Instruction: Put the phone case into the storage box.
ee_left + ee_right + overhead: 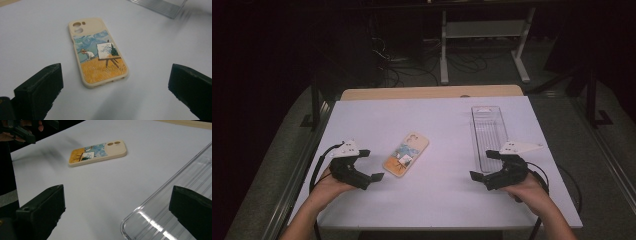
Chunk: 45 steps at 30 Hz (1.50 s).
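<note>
A white table point(437, 195) is standing in a dim room, with cables lying on the dark floor beyond its far edge and a pale wooden board showing just behind it. At the near left, the left gripper point(371, 164) is resting low over the table in the person's left hand point(328, 187), its two black jaws standing wide apart and holding nothing; in the left gripper view those jaws are rising at either side with bare table between them. Just ahead of that gap, a phone case point(97, 52) is lying flat on the table, back side up, its cream rim framing a painted scene of a figure at an easel in a yellow field, with the camera cut-outs at its far end; it is touching neither jaw. In the high view the phone case point(406, 154) is sitting near the middle of the table, angled, just to the right of the left gripper. At the near right, the right gripper point(484, 165) is held in the right hand point(524, 189), its jaws also spread wide and empty. A long clear plastic tray point(488, 135) is lying just beside and beyond it, its near corner point(160, 220) showing between the jaws in the right gripper view, well apart from the phone case point(98, 153).
</note>
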Each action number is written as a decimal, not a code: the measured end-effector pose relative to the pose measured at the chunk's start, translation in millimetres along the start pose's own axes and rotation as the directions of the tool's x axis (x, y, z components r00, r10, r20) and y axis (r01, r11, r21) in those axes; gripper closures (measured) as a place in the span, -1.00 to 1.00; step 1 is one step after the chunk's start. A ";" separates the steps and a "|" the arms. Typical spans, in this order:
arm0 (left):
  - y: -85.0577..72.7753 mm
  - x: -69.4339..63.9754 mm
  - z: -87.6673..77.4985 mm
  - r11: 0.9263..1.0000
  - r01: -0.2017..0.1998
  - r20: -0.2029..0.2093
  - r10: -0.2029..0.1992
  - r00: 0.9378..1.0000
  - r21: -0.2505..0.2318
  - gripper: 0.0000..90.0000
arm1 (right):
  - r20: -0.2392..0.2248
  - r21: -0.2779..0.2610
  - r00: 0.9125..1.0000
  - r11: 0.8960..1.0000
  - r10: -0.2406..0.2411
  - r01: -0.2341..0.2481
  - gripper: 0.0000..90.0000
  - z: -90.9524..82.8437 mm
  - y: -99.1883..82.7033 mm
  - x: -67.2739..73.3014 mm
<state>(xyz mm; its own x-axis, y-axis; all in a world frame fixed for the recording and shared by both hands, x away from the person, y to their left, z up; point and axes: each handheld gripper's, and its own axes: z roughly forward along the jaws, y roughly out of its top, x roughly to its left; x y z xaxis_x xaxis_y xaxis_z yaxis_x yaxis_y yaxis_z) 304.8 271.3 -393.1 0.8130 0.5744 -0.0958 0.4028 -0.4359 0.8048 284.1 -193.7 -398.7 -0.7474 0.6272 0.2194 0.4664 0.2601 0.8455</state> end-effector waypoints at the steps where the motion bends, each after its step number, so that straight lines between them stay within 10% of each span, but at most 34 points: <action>1: 1.0 1.1 0.0 1.000 -0.004 -0.002 0.004 1.000 -0.005 -1.00 | -0.001 0.000 1.000 1.000 0.001 -0.001 -1.00 0.0 0.2 0.0; 45: 53.1 21.2 13.5 1.000 -0.009 -0.035 0.008 0.999 -0.022 -1.00 | -0.022 -0.045 1.000 0.999 0.007 -0.008 -1.00 4.4 0.7 -9.6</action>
<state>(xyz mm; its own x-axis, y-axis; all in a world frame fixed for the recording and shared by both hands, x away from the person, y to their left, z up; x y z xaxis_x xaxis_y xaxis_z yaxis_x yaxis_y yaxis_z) 349.1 250.9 -360.3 0.8008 0.5950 -0.0685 0.3864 -0.4259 0.8181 293.7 -196.3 -402.4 -0.7543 0.6128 0.2354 0.4503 0.2221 0.8648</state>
